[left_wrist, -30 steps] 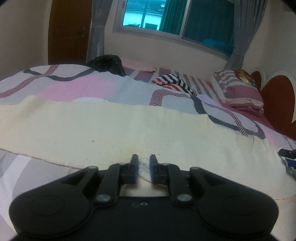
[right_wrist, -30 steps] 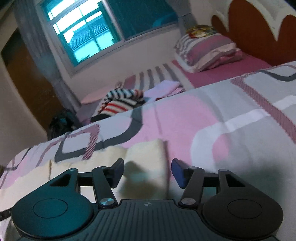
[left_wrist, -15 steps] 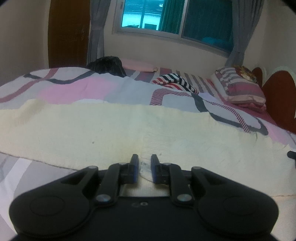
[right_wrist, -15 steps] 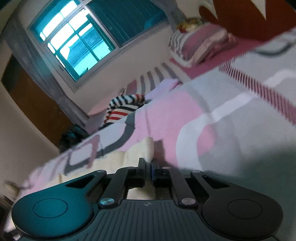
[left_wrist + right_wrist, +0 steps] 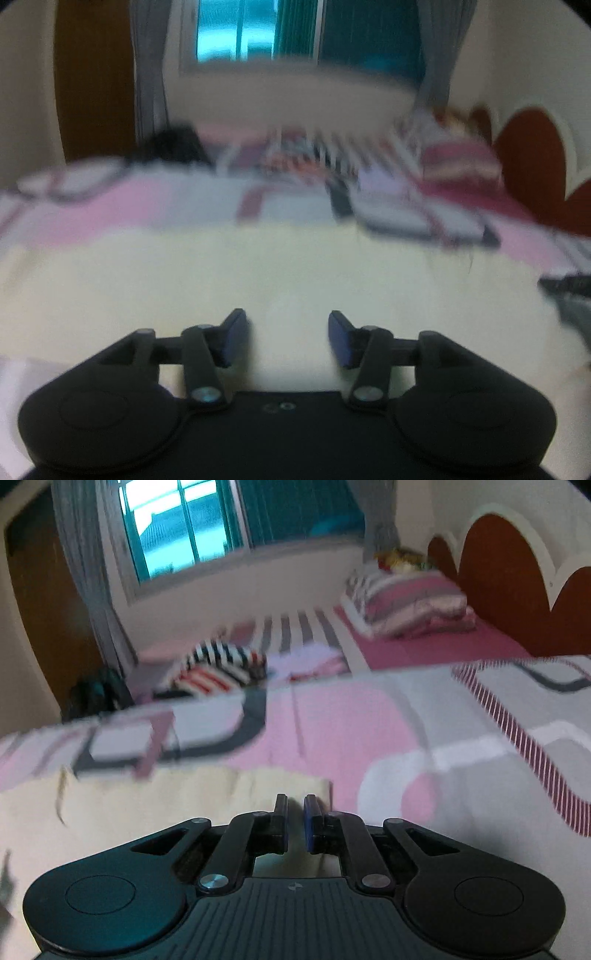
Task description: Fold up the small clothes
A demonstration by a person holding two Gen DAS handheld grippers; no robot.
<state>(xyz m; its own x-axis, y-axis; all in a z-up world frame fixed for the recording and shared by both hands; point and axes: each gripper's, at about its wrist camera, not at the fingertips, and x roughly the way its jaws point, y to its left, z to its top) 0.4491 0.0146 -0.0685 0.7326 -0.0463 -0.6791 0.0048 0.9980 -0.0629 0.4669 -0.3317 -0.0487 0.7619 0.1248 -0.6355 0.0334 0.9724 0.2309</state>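
Left wrist: left gripper (image 5: 287, 338) opening above cream cloth (image 5: 258, 273) | right gripper (image 5: 294, 823) apparently pinching cloth corner

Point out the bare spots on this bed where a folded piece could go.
The widest free patch is the pink and grey bedspread, between the cream cloth and the pillow. It is crowded farther back, where the striped garment lies near the window wall. The cream cloth fills the near side.

Dim room, window (image 5: 184, 528) backlight, heavy motion blur, fisheye-curved edges.
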